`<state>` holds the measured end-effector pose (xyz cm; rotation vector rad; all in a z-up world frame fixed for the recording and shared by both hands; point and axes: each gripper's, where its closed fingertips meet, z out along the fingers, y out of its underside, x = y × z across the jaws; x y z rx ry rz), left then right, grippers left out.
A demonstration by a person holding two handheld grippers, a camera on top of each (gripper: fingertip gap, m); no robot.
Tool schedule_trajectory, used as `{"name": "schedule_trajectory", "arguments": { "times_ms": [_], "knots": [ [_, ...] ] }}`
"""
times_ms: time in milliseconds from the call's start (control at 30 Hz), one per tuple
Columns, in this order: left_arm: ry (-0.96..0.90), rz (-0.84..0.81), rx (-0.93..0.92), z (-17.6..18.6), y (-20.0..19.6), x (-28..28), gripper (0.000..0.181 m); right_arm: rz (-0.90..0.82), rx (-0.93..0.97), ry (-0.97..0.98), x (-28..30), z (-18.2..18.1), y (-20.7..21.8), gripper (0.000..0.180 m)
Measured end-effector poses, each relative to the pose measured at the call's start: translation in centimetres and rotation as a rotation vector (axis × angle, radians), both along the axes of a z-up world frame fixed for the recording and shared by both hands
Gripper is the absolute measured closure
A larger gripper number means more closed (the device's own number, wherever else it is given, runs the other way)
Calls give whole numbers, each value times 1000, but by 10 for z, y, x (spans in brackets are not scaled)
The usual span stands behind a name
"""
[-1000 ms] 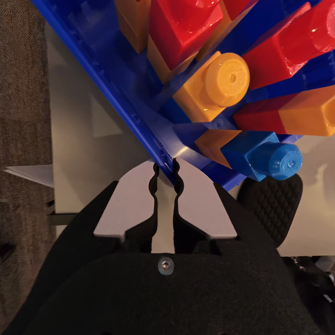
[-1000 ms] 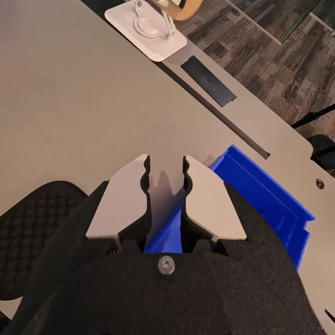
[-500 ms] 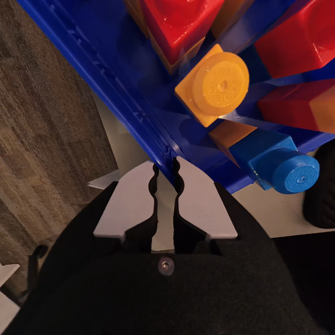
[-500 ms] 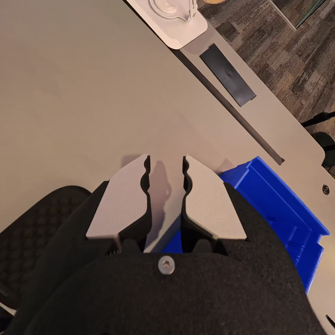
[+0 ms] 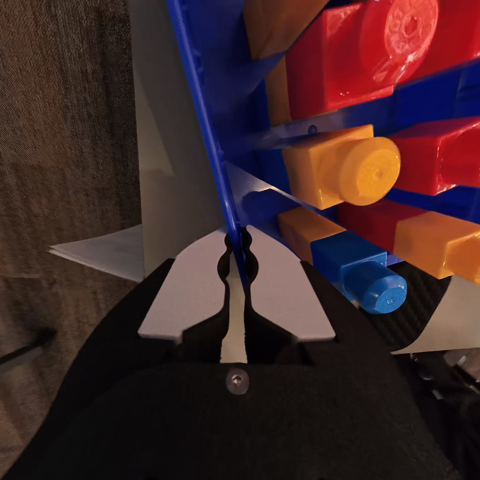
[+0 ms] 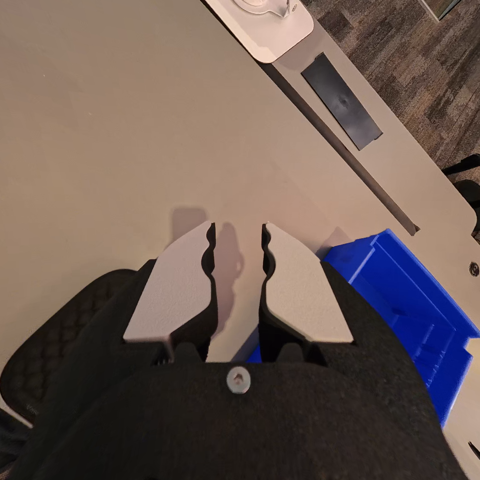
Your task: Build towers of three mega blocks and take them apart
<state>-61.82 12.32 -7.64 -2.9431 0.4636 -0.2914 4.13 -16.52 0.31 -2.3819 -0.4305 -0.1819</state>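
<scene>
Bin tipped, blocks spilling forward.
My left gripper [image 5: 237,233] clamped the blue bin [image 5: 205,109] wall; my right gripper [image 6: 238,228] hung wide over the bench [image 6: 117,117].

Light: dim, warm.
Glare: red block [image 5: 363,59], 1 o'clock.
Shadows: soft, on table [image 6: 104,130] ahead of fingers.
Blur: slight, both views.
Edges: wide-angle bend.

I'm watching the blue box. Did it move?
Yes. In the right wrist view the blue box shifted right and down, away from the black strip on the table.
</scene>
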Motion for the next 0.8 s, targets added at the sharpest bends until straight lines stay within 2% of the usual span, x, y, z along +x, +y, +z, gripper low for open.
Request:
{"name": "schedule_trajectory", "arguments": {
  "times_ms": [267,400,800],
  "knots": [
    [29,173,2,-3,3,0,176,38,-18,20,-9,-9,12,147],
    [82,175,28,-8,5,0,175,54,-29,19,-10,-12,11,147],
    [90,118,94,-12,10,0,174,24,-34,51,5,-18,-10,149]
  ]
}}
